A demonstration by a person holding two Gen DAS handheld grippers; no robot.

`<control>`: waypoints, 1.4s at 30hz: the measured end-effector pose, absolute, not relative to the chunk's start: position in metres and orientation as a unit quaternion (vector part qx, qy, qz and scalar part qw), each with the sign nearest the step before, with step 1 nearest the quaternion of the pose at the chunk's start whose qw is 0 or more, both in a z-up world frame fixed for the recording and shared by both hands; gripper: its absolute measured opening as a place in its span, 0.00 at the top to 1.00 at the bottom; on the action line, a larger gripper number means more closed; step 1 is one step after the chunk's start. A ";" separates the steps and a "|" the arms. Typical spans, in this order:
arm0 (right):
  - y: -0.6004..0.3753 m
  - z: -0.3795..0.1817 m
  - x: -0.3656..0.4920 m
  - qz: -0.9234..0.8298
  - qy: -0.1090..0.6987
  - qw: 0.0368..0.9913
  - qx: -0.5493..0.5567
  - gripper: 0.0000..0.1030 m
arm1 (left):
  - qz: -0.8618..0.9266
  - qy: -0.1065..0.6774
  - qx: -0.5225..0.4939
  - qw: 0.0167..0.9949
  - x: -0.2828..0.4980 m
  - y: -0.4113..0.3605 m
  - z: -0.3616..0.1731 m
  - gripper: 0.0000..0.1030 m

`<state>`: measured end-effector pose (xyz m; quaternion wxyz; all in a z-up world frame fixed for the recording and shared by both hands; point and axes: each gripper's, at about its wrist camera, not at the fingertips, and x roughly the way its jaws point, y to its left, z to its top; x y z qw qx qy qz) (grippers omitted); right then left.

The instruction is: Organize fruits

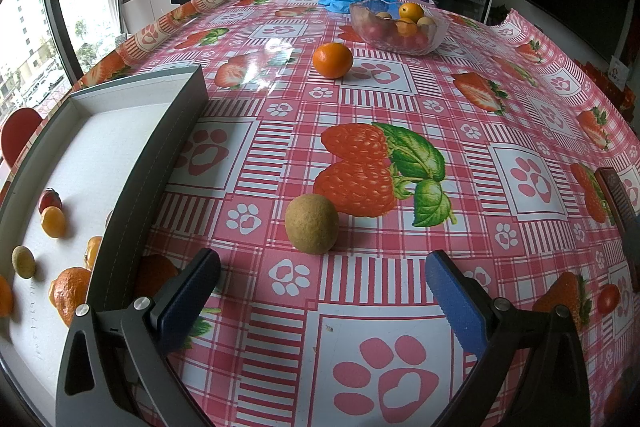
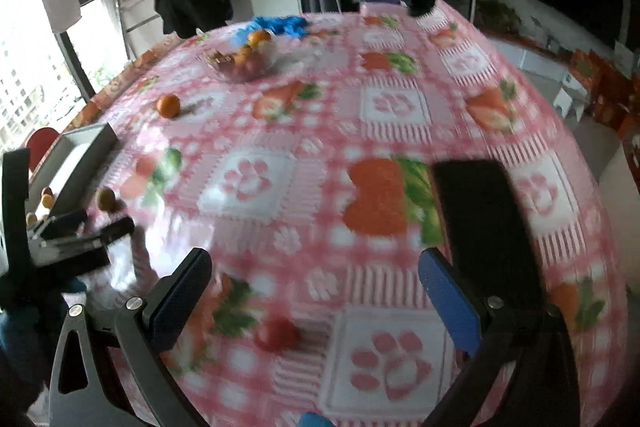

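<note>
The table (image 1: 400,155) wears a pink-and-white checked cloth printed with red strawberries, green leaves and pink paw prints. A brownish-green fruit (image 1: 311,223) and an orange tangerine (image 1: 332,60) lie on it; the grey tray (image 1: 160,163) is white inside.

Bare cloth between tan fruit (image 1: 311,223) and orange (image 1: 332,60), grey box wall (image 1: 160,163) blocking left, right side seemingly open.

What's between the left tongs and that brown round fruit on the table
Nothing: in the left wrist view, only bare tablecloth separates the open left tongs from the brown fruit.
</note>
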<state>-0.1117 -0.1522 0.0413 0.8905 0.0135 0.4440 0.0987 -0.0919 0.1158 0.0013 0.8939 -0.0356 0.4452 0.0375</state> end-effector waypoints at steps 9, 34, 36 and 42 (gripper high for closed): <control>-0.156 0.034 -0.111 0.100 0.445 0.889 0.050 0.00 | 0.037 0.445 -0.036 0.894 -0.092 0.115 0.001 0.01; -0.151 0.031 -0.134 0.087 0.442 0.892 0.044 0.02 | 0.037 0.445 -0.035 0.894 -0.092 0.115 0.002 0.01; -0.146 0.026 -0.132 0.087 0.450 0.888 0.035 0.08 | 0.037 0.445 -0.035 0.894 -0.092 0.115 0.002 0.01; -0.129 0.020 -0.132 0.076 0.453 0.888 -0.025 0.17 | 0.033 0.450 -0.035 0.892 -0.091 0.116 0.002 0.01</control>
